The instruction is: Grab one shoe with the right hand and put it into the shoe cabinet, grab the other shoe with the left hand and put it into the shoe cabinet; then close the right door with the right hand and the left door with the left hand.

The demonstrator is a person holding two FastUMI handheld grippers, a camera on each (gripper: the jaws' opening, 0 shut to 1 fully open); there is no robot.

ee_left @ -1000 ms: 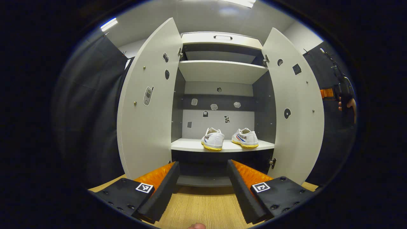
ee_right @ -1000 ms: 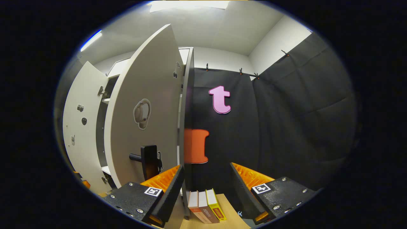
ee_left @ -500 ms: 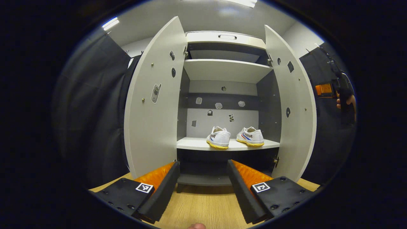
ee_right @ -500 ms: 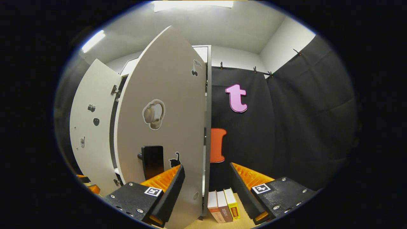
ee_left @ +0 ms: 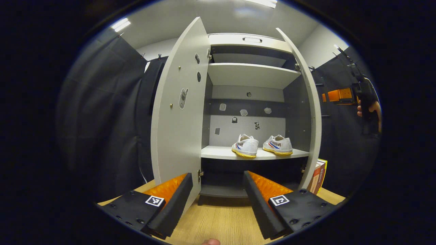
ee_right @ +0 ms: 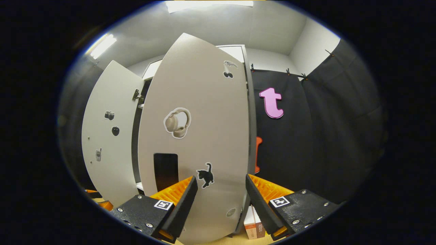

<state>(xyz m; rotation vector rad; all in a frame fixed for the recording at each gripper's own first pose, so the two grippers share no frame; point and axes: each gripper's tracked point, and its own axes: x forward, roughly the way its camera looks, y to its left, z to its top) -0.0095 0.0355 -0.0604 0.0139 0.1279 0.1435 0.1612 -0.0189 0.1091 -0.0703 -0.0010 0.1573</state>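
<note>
Since the earlier frames the right door (ee_right: 194,136) has swung well toward shut, its outer face now broad across the right gripper view instead of edge-on. Right gripper (ee_right: 219,190): jaws wide apart, holding nothing, door panel just ahead between them, dark handle (ee_right: 166,170) beyond the left finger. Left gripper (ee_left: 218,190): jaws likewise spread and empty, facing the shoe cabinet (ee_left: 250,73) from well back. Both shoes (ee_left: 246,146) (ee_left: 278,145) sit side by side on the middle shelf (ee_left: 218,153), ahead and above the jaws, so placing looks done. Right door part closed; left door (ee_left: 177,112) stands open, left of the jaws, untouched. Shoe lettering too blurred to read. Books (ee_left: 318,175) stand by the cabinet's right foot, spines unreadable. Door stickers carry no text.
</note>
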